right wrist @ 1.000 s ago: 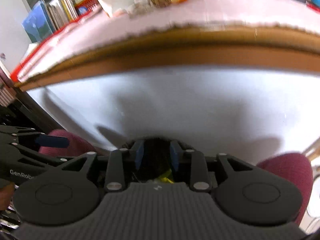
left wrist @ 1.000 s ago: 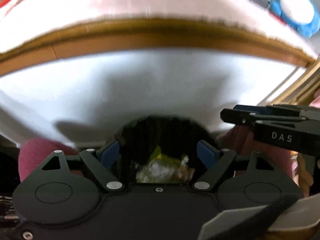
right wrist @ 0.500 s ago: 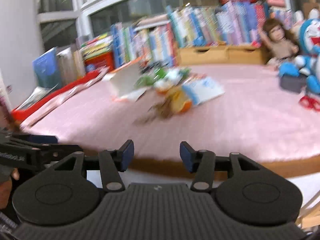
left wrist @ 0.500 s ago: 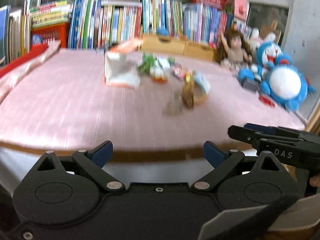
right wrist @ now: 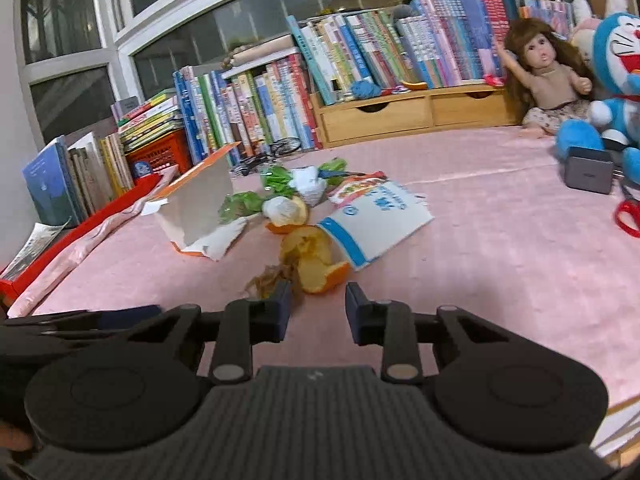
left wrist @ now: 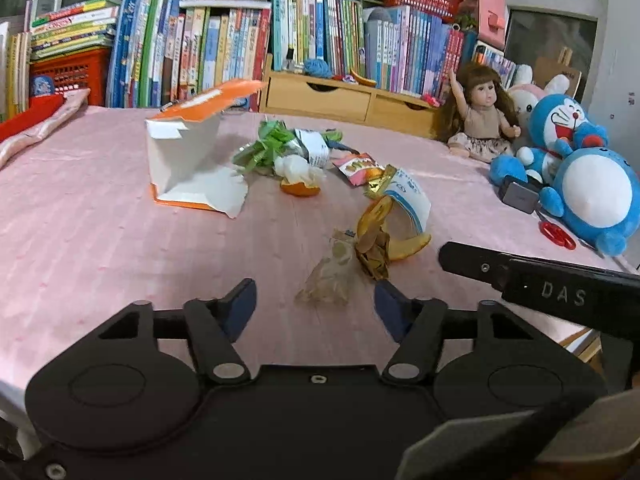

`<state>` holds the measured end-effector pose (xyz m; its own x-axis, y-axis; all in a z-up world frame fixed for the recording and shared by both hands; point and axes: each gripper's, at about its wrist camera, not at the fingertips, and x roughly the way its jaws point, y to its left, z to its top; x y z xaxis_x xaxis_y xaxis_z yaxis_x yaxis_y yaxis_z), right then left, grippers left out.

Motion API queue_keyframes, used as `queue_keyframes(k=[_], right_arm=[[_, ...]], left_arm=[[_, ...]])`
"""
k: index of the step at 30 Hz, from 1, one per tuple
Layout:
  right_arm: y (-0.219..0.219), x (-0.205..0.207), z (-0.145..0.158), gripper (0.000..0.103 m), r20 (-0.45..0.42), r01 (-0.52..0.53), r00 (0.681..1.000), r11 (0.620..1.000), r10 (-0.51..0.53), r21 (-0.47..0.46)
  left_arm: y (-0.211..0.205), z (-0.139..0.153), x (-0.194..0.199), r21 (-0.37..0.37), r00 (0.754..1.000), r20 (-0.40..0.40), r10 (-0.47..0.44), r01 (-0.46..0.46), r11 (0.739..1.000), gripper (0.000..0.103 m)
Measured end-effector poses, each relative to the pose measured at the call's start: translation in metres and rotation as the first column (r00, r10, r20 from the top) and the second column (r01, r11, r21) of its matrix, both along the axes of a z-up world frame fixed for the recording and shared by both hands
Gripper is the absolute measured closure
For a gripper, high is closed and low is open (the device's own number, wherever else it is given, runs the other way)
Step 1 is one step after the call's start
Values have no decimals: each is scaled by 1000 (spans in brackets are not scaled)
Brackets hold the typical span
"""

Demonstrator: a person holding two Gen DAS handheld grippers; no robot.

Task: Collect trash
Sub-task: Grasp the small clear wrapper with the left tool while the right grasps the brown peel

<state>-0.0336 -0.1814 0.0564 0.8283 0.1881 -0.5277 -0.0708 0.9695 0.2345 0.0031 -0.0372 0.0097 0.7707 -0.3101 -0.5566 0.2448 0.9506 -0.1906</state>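
Trash lies scattered on the pink tablecloth (left wrist: 100,216). A crumpled clear wrapper (left wrist: 330,276) lies just ahead of my left gripper (left wrist: 315,304), whose jaws are closing with nothing between them. Beside it lie an orange peel (left wrist: 386,232) and a blue-and-white packet (left wrist: 410,196). A torn white-and-orange carton (left wrist: 192,152), green wrappers (left wrist: 264,148) and a snack packet (left wrist: 358,166) lie further back. My right gripper (right wrist: 315,308) hovers just short of the orange peel (right wrist: 314,256); its jaws are closing and empty. The other gripper's finger (left wrist: 540,280) shows at right.
Rows of books (left wrist: 224,48) and a wooden drawer box (left wrist: 340,100) line the back. A doll (left wrist: 482,116), blue plush toys (left wrist: 580,172), a grey block (left wrist: 520,196) and red scissors (left wrist: 558,236) sit at the right. A red tray (right wrist: 60,248) borders the left side.
Both grippers rose from a dark bin holding trash below the table edge to above the tabletop. Both sets of jaws widened, then narrowed. The trash pile came into view.
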Motion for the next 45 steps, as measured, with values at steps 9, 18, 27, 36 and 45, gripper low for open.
queue_keyframes(k=[9, 18, 27, 36, 45], right_arm=[[1, 7, -4, 66, -8, -6, 1000, 1000, 6, 19], [9, 13, -8, 65, -4, -45, 999, 999, 45, 4], [40, 28, -11, 47, 5, -109, 994, 990, 110, -93], [56, 48, -27, 43, -47, -101, 994, 980, 94, -171], [57, 33, -20, 72, -9, -98, 995, 975, 98, -201]], left_arm=[[-7, -16, 30, -74, 998, -57, -16, 11, 997, 74], [-1, -9, 15, -39, 999, -15, 35, -35, 999, 85], [29, 5, 5, -36, 989, 41, 143, -141, 989, 85], [44, 10, 0, -34, 982, 57, 178, -177, 984, 85], [43, 10, -8, -30, 984, 61, 170, -168, 985, 85]])
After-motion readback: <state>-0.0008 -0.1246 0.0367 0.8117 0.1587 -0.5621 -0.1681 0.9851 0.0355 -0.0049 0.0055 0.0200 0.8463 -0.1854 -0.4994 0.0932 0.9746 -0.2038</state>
